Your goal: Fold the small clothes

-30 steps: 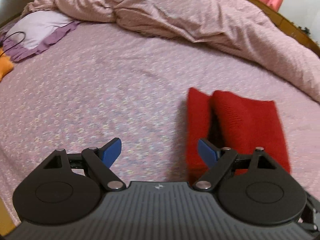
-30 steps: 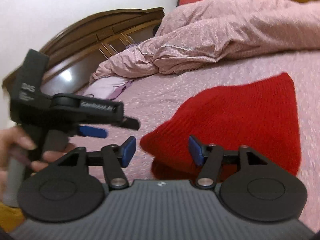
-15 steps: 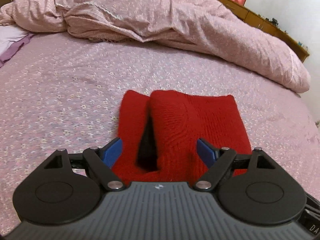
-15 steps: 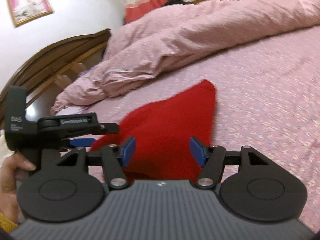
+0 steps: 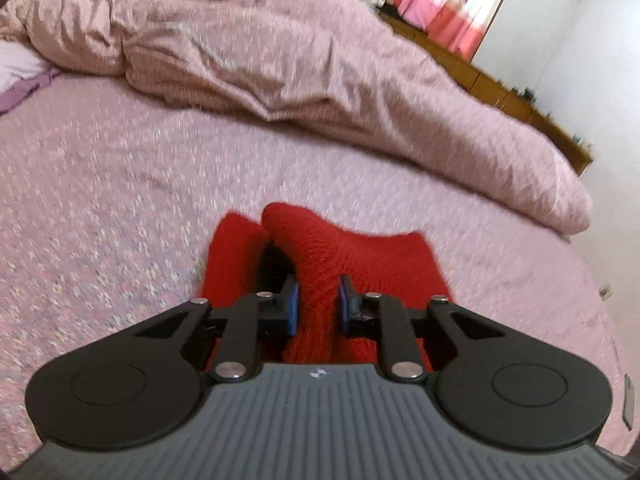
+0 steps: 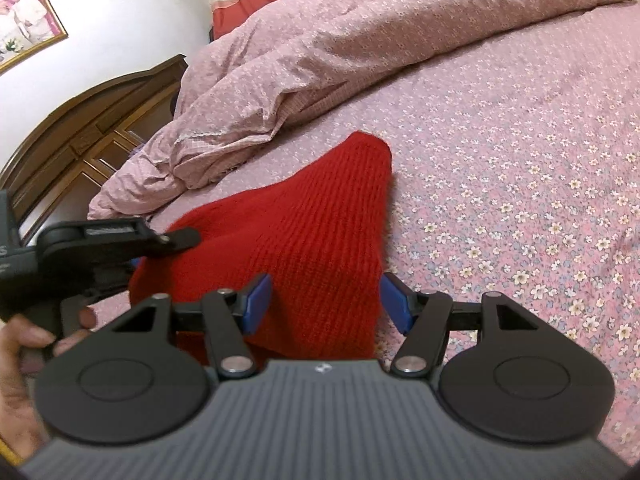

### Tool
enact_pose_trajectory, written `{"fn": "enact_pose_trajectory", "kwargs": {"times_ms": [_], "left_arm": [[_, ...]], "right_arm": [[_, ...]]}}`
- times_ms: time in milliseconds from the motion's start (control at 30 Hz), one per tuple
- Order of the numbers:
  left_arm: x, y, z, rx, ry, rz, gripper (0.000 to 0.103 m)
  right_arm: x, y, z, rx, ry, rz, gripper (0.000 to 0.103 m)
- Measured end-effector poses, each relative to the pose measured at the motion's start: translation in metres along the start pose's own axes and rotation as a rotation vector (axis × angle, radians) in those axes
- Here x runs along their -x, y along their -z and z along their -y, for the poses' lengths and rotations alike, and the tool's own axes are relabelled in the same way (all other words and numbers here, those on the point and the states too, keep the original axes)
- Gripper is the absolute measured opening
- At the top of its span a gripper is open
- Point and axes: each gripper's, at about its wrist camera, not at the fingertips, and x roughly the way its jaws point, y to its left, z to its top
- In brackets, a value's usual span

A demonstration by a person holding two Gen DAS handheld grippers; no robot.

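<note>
Red knit garment [image 5: 320, 256]: near edge hidden behind left gripper [image 5: 318, 304], jaws closing

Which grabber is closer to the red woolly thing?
Left. The left gripper is closing, pinching the red knit garment. The right gripper straddles its near edge, open, pads apart from it.

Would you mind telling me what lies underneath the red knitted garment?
The red knitted garment rests on the pink floral bedsheet. A dark gap shows between its layers; whatever lies deeper under it is covered.
</note>
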Motion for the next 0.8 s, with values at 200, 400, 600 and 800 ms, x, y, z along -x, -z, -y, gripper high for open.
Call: {"fn": "enact_pose_trajectory", "kwargs": {"times_ms": [200, 400, 600, 800], "left_arm": [[0.009, 0.006, -0.032, 0.044, -0.064, -0.013, 0.022], [-0.017, 0.03, -0.056, 0.053, -0.123, -0.094, 0.027], [-0.022, 0.029, -0.058, 0.027, -0.163, -0.079, 0.057], [-0.015, 0.027, -0.069, 0.115, -0.129, -0.091, 0.069]], "right_arm": [[-0.001, -0.004, -0.016, 0.051, -0.043, 0.013, 0.064], [-0.03, 0.008, -0.025, 0.082, -0.04, -0.08, 0.063], [-0.043, 0.022, -0.018, 0.078, -0.02, -0.129, 0.071], [-0.034, 0.019, -0.015, 0.046, -0.04, -0.147, 0.071]]}}
